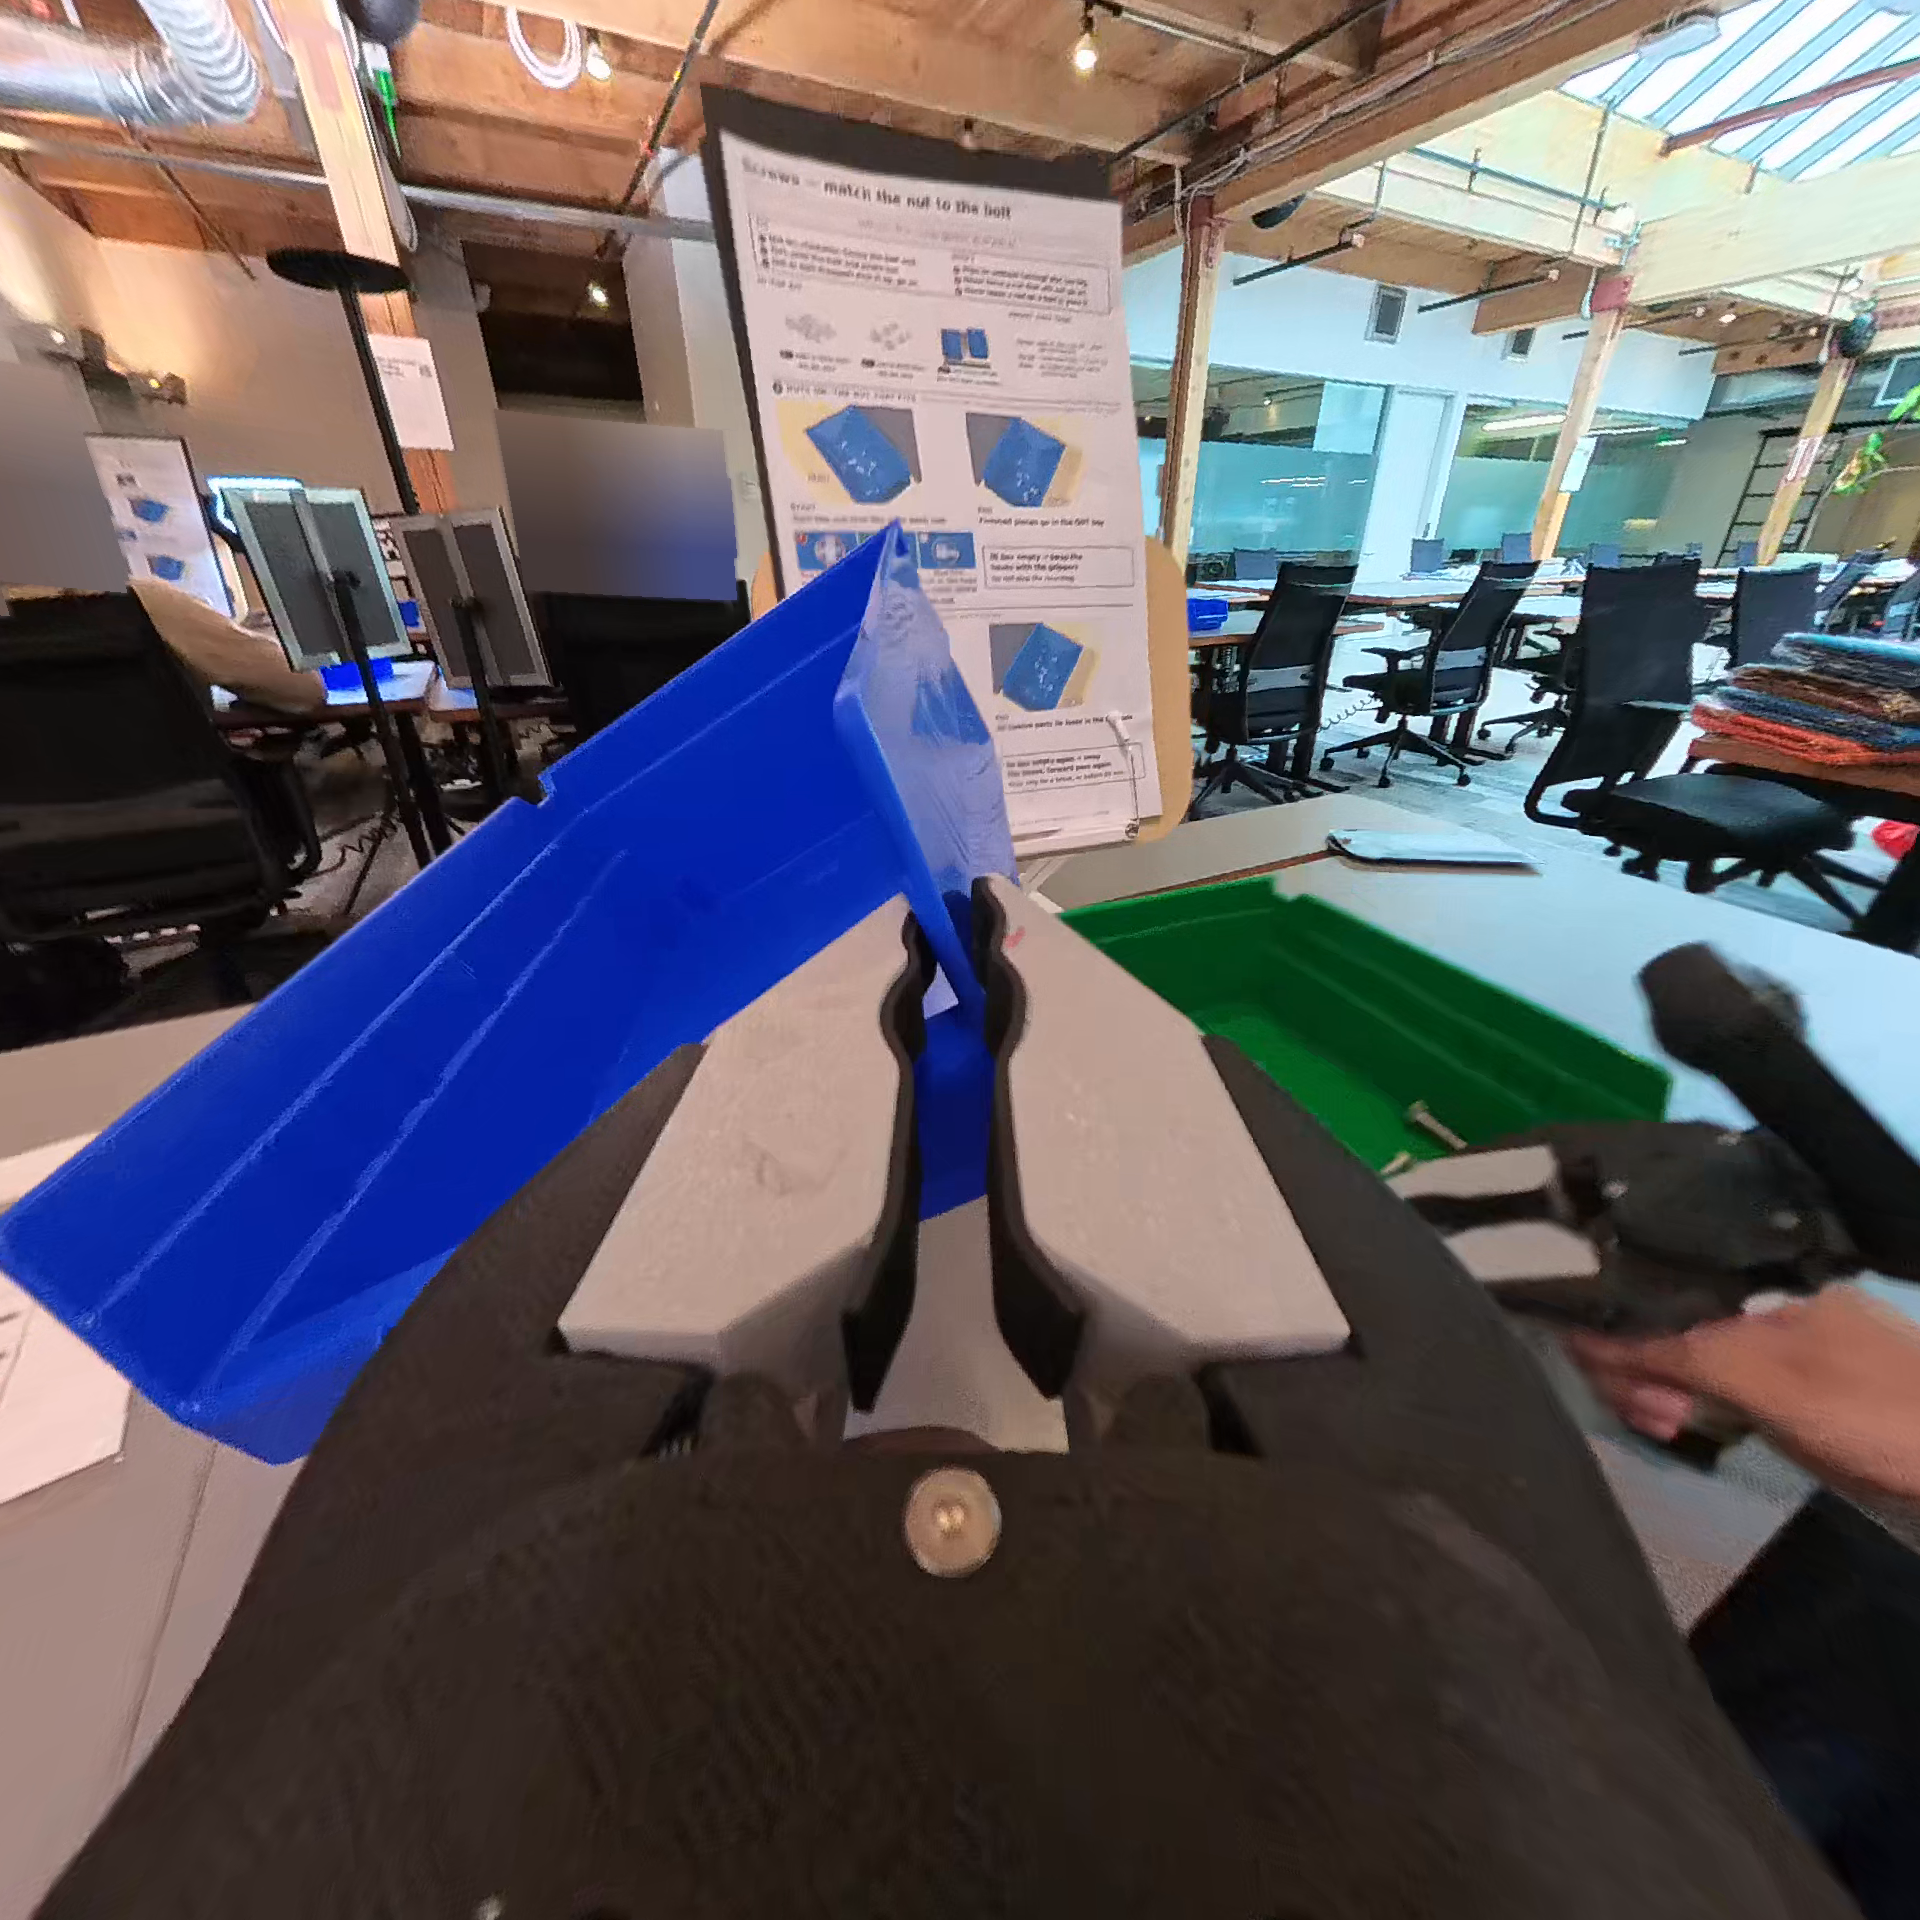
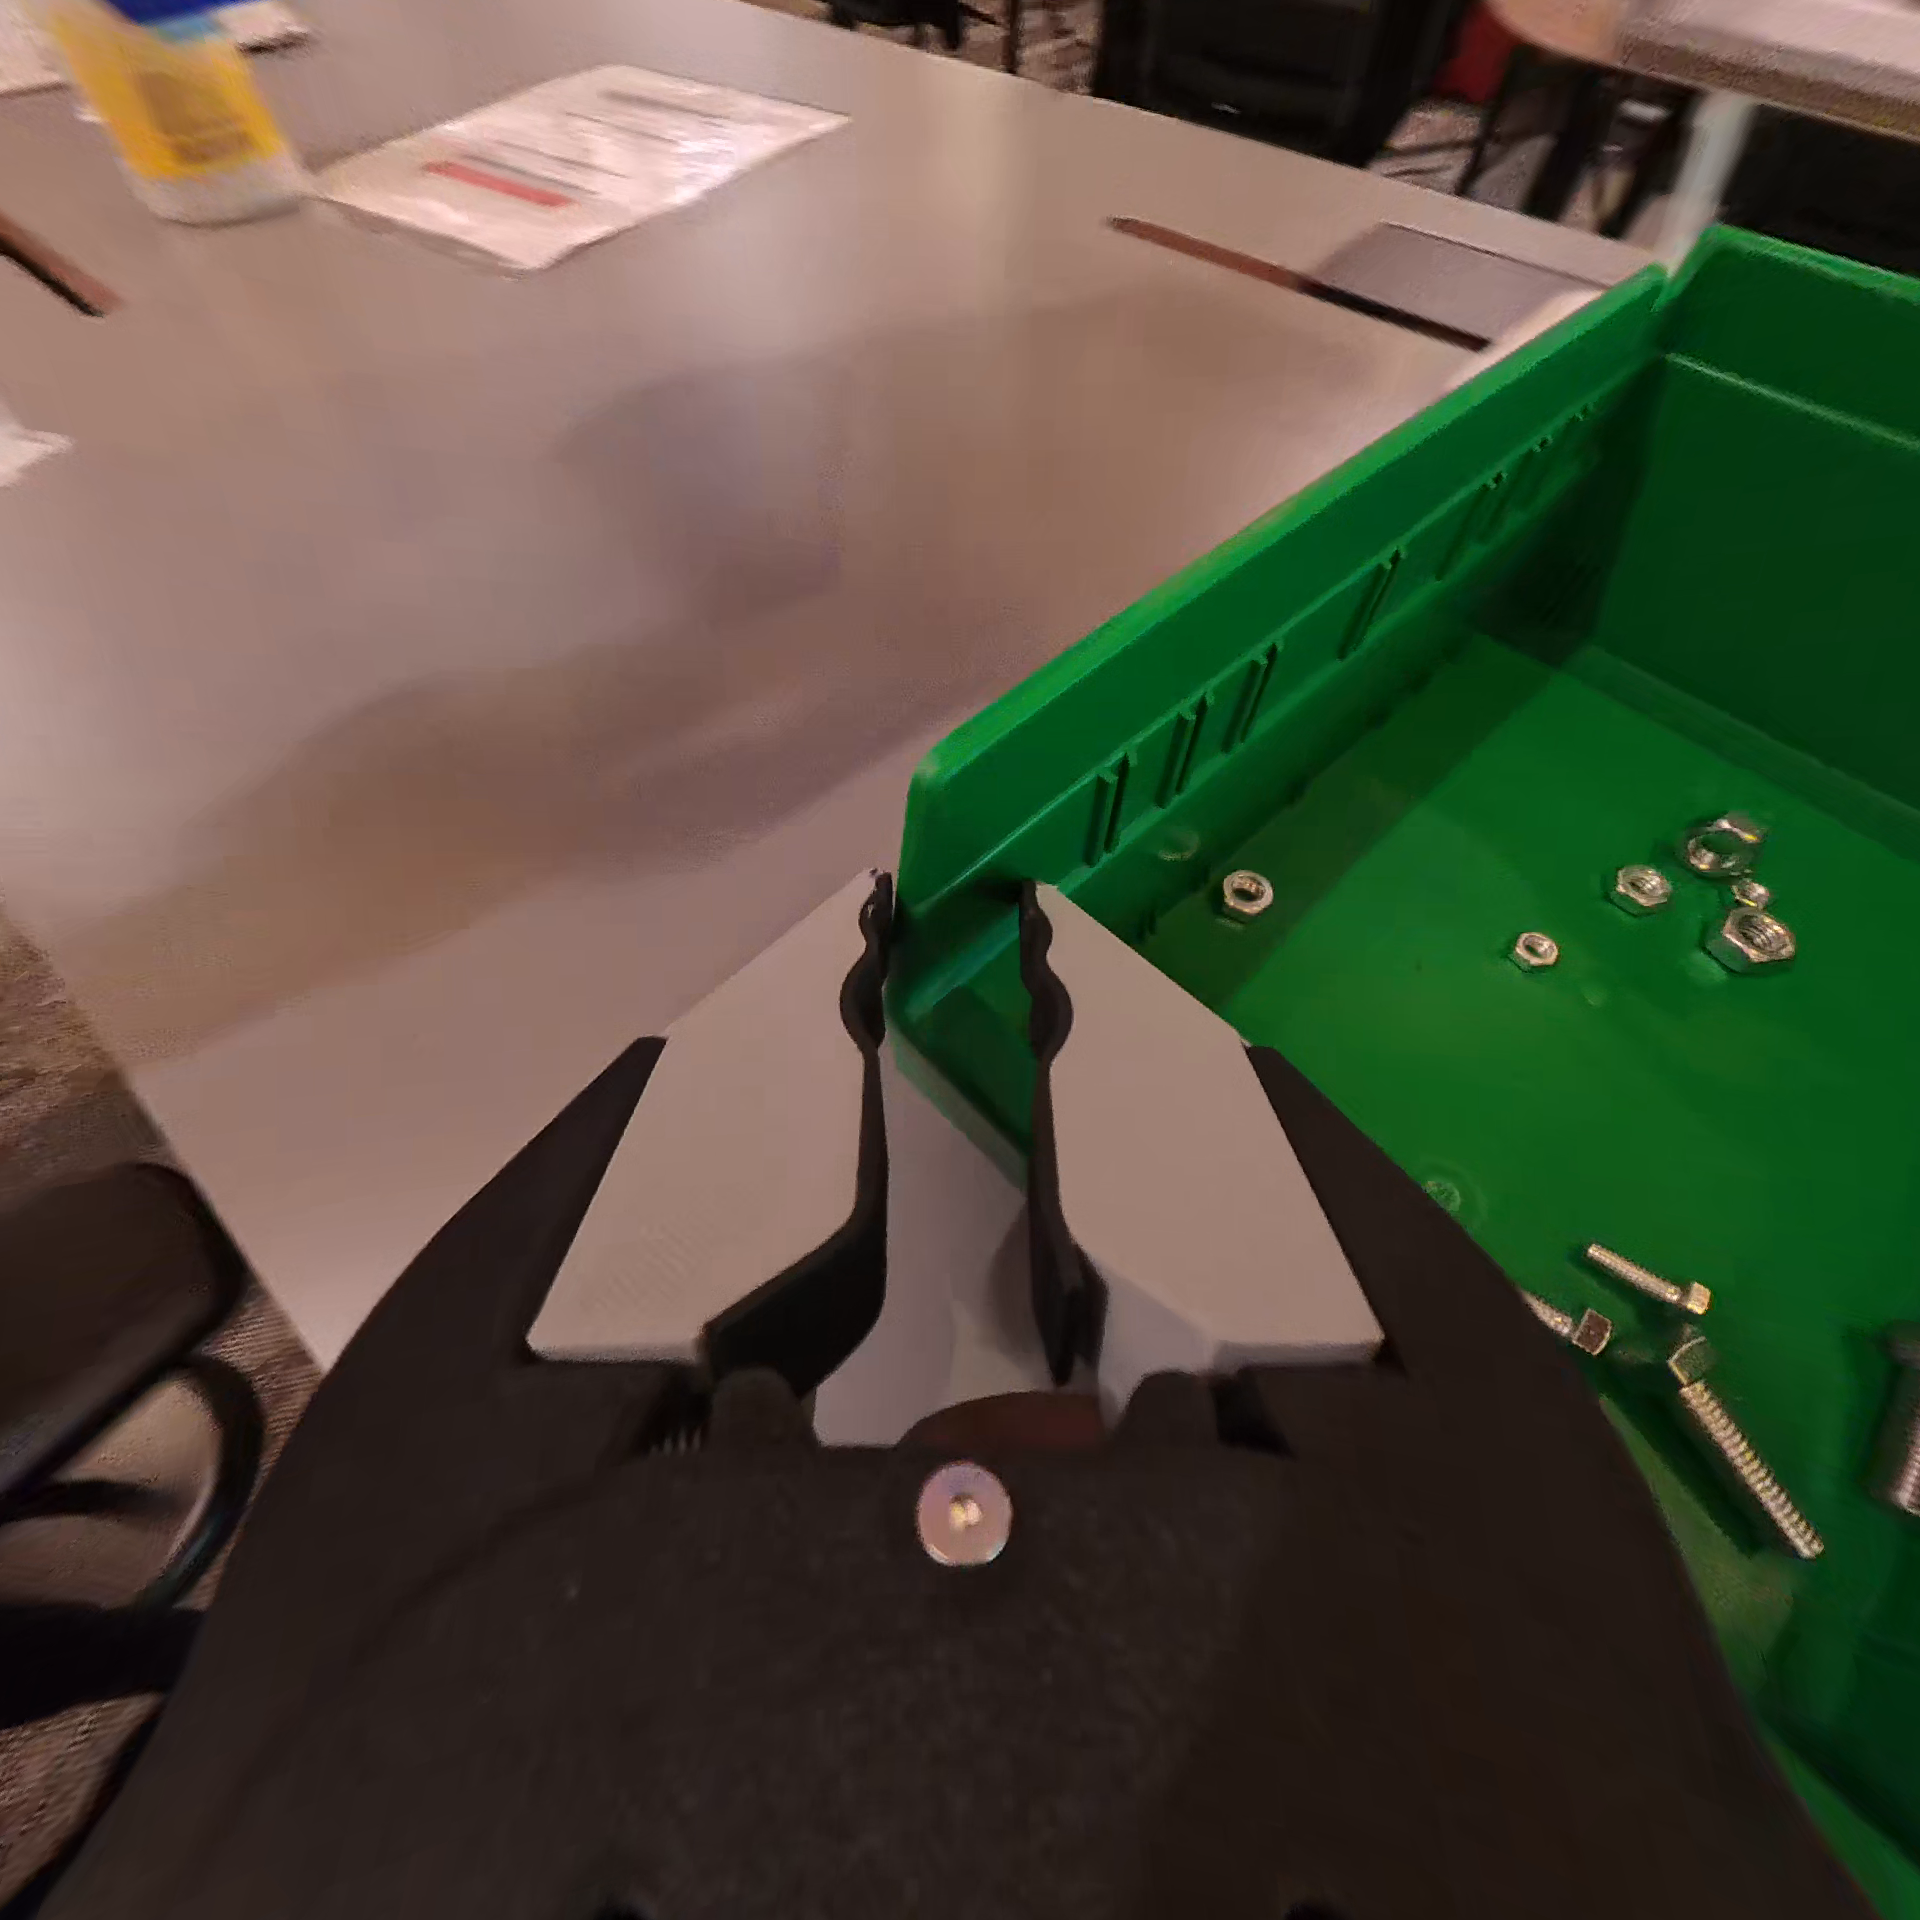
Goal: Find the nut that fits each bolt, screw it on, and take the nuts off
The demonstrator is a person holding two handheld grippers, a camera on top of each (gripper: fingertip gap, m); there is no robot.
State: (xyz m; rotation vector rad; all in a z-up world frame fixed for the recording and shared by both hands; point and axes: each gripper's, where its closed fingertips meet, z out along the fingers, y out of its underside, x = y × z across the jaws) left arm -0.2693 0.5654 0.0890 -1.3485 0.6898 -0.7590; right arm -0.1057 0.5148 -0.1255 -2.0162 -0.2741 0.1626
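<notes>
So the left gripper [image 1: 961,935] is pinching the wall of the blue bin [image 1: 499,997], tipped up off the table [image 2: 520,540]. The right gripper [image 2: 956,935] straddles the green bin [image 2: 1299,644] corner, probably clamped, with loose nuts [image 2: 1704,894] and bolts [image 2: 1725,1423] inside.

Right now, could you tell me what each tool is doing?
Left tool: shut on the blue bin, lifted and tilted.
Right tool: shut on the green bin corner.

Blue bin [image 1: 436,1049] & green bin [image 2: 1455,1039] seen on grey table [image 2: 520,520]; silver nuts [image 2: 1745,940], bolts [image 2: 1745,1465]; grippers grey w/ black pads.
</notes>
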